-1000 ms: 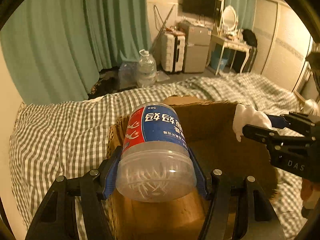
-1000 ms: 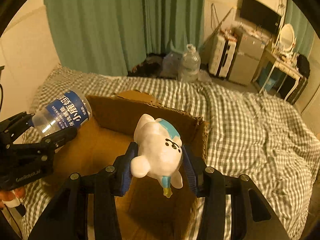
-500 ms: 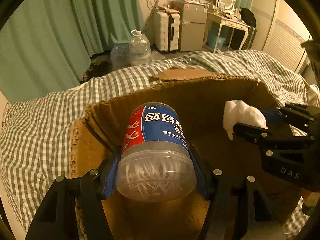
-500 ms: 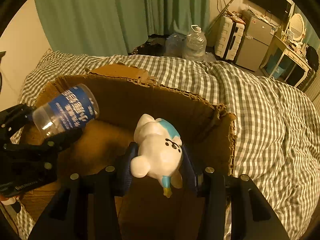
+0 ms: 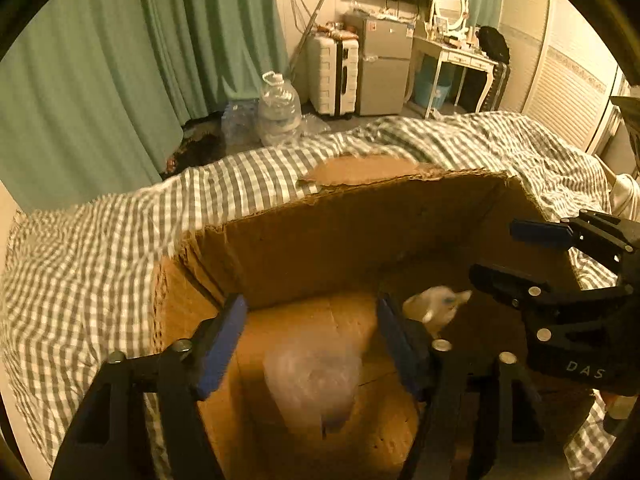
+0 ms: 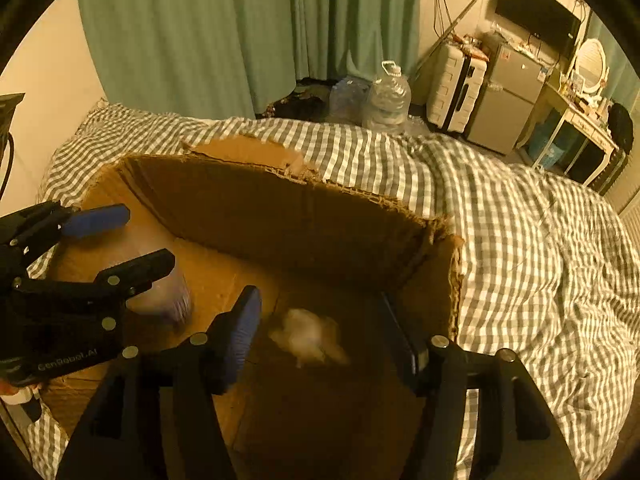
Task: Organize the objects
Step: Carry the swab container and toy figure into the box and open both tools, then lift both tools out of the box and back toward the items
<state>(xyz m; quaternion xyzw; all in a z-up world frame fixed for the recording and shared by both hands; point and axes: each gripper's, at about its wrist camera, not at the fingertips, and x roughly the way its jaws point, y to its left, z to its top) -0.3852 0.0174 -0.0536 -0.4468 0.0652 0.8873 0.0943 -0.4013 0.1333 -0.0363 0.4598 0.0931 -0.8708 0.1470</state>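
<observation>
An open cardboard box (image 5: 352,220) (image 6: 280,208) lies on the checked bed. My left gripper (image 5: 312,320) is open and empty above its floor; it also shows in the right wrist view (image 6: 120,236). A clear plastic jar (image 5: 312,380) (image 6: 164,296), blurred by motion, is below it inside the box. My right gripper (image 6: 320,324) is open and empty; it also shows in the left wrist view (image 5: 508,252). A white toy figure (image 6: 308,336) (image 5: 436,304), blurred, is below it inside the box.
The grey-and-white checked bedspread (image 6: 520,240) surrounds the box. Beyond the bed are green curtains (image 5: 120,60), large water bottles (image 5: 278,110) on the floor, a white suitcase (image 5: 332,74), a small fridge (image 5: 382,68) and a dressing table (image 5: 460,56).
Both grippers have opened. The jar has left the left gripper and the white toy has left the right gripper; both are down in the box, blurred.
</observation>
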